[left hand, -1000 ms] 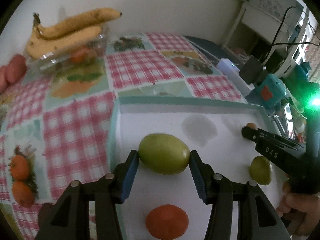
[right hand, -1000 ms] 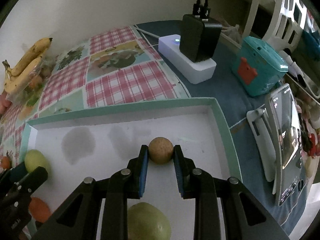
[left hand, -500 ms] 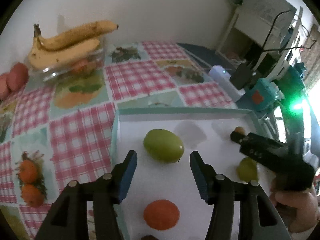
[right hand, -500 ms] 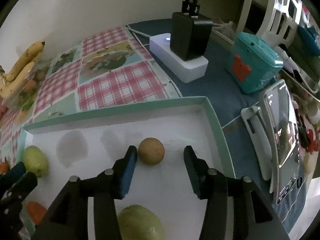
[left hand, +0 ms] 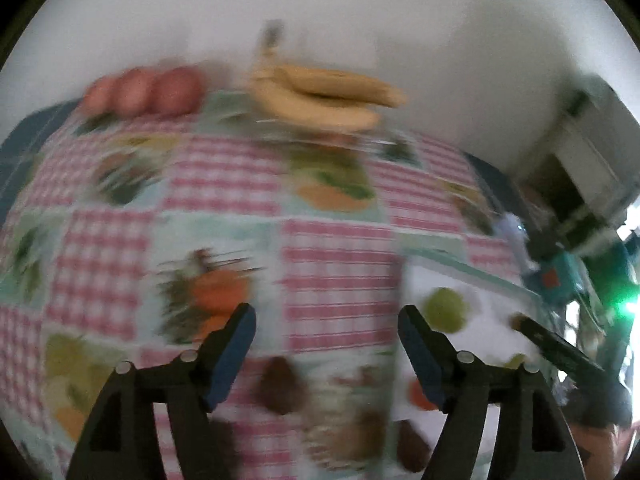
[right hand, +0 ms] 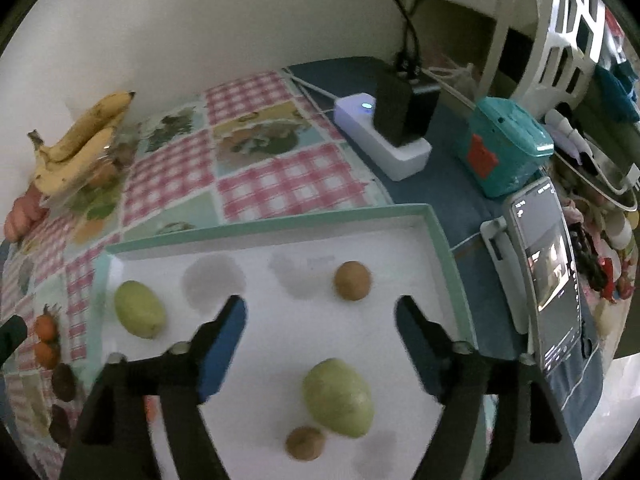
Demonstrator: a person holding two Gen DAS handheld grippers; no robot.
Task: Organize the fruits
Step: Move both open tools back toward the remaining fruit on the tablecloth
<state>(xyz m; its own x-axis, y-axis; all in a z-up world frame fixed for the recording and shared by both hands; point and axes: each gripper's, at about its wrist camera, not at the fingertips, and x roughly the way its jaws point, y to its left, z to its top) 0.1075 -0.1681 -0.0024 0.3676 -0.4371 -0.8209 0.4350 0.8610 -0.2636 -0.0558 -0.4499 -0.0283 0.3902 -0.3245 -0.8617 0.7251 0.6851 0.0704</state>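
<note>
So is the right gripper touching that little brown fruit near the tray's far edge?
Apart. The right wrist view shows the right gripper, jaws opening, with white tray between it and the brown fruit.

Left wrist view smeared throughout: bananas (left hand: 324,98) at 12 o'clock and cloth (left hand: 224,208) prints unreadable. Dark lumps (left hand: 280,386) at 6 o'clock unidentifiable. Right gripper (left hand: 560,350) at 4 o'clock shows only one finger. Orange fruit (left hand: 418,394) half hidden behind a left finger.

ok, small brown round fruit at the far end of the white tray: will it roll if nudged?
Probably. The brown fruit looks near-spherical and lies free on the tray's smooth floor. The raised rim should stop it. Looks firm-skinned, likely light.
</note>
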